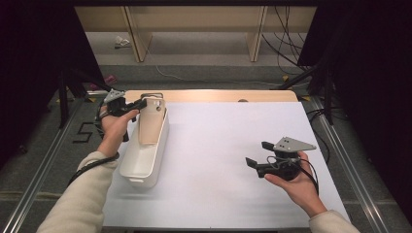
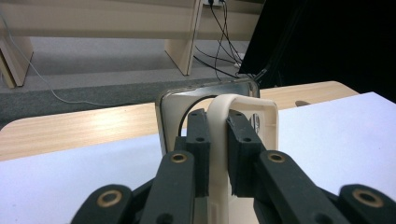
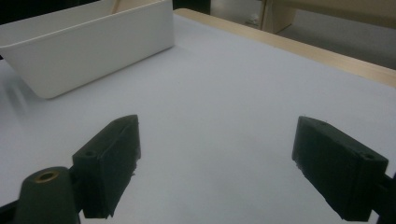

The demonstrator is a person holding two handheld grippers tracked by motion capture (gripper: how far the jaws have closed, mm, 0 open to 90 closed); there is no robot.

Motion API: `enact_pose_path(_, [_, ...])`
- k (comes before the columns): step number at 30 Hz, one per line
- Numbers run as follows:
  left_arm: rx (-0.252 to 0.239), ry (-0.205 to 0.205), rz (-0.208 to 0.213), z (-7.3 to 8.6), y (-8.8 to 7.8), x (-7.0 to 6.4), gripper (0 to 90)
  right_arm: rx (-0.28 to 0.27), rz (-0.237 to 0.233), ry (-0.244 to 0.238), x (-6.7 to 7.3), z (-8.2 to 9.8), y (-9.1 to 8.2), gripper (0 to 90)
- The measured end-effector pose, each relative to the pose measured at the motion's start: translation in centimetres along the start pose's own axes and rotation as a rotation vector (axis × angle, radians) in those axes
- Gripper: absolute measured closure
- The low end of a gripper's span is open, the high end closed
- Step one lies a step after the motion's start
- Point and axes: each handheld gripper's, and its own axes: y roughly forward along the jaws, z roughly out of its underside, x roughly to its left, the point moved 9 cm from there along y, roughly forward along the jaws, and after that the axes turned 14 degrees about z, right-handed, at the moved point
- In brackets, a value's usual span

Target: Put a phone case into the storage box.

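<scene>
The left gripper point(image 1: 137, 104) sits at about 10 o'clock on the table point(image 1: 233, 145), held in the person's left hand point(image 1: 114, 127). Its jaws are closed tight on the cream handle point(image 2: 218, 121) of a flat beige lid point(image 1: 151, 121). In the left gripper view the handle is an arched strip that runs up between the two black pads, which press on it from both sides. Behind it is the lid's pale face, with a dark metal rim point(image 2: 205, 88) along its top edge.

The lid stands almost upright, leaning a little, with its lower part inside the bin point(image 1: 145, 153). The bin is a long white tub lying at 9 o'clock on the table, its length running from near to far, and the lid is at its far end. The gripper reaches the lid from the left side, at the lid's top.

The right gripper point(image 1: 259, 154) is at about 4 o'clock, well apart from the bin, in the person's right hand point(image 1: 294, 182). Its jaws stand wide open with nothing between them; in the right gripper view the two pads frame bare white tabletop, and the bin's side point(image 3: 93, 44) lies off at 11 o'clock. This gripper points toward the bin, low over the table; whether it touches the surface I cannot tell.

A strip of bare wood point(image 1: 218, 95) runs along the table's far edge at 12 o'clock
</scene>
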Motion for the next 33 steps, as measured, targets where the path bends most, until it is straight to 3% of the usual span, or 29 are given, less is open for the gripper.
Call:
enact_pose_path(15, [0.051,0.0,-0.033,0.17,0.22,0.45,78.0,-0.002,-0.002,-0.001,0.07,0.01,0.05,16.1])
enact_pose_path(26, [0.104,0.024,-0.078,0.26,0.34,0.7,76.3,-0.001,-0.005,0.0,0.12,0.01,0.05,16.1])
enact_pose_path(33, [0.118,0.031,-0.085,0.24,0.36,0.75,76.1,-0.001,-0.006,0.0,0.13,0.0,0.05,16.1])
